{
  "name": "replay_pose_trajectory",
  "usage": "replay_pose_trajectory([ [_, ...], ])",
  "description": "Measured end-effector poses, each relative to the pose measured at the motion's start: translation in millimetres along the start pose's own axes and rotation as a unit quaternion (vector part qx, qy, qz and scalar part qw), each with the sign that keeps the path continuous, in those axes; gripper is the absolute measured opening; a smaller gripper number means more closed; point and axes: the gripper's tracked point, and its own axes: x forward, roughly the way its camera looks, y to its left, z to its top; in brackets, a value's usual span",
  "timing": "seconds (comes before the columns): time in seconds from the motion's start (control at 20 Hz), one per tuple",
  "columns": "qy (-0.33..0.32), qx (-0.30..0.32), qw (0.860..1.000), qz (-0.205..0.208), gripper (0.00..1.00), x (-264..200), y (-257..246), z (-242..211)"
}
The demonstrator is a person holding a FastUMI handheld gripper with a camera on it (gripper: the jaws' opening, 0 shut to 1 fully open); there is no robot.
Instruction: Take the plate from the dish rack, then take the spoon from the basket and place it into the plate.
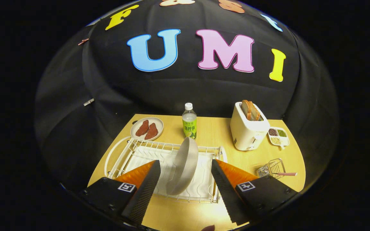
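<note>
Fingers of the tool (185, 166) stand spread wide apart above the near edge of a wooden desk (217, 131), gripping nothing. Between them, a pale plate (185, 165) stands on edge in a white wire dish rack (133, 150), tilted slightly; whether either finger touches the plate cannot be told, though a gap shows on each side of it. The rack sits just ahead of the fingers and runs past both of them.

Off to the right of the rack, a small wire basket (273, 167) lies near the desk's edge, with a spoon (284, 174) poking out of it by its pink-striped handle. Beyond the rack, a green-labelled bottle (189, 123) stands upright just behind the plate. To its left rests a small dish of reddish meat pieces (147, 128). To its right, a white toaster (247, 130) holds slices of bread, and beside that sits a divided tray (278, 136) of beans and grains.
</note>
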Motion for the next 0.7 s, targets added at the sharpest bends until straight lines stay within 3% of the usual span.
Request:
replay_pose_trajectory([
  [0.3,0.057,-0.013,0.998,-0.027,0.93,49.0,0.9,-29.5],
  [0.35,0.063,-0.016,0.997,-0.037,0.79,55.1,-2.8,-33.2],
  [0.55,0.072,-0.018,0.993,-0.091,0.37,55.8,-17.3,-36.2],
  [0.7,0.066,-0.051,0.986,-0.145,0.27,52.8,-31.7,-29.7],
])
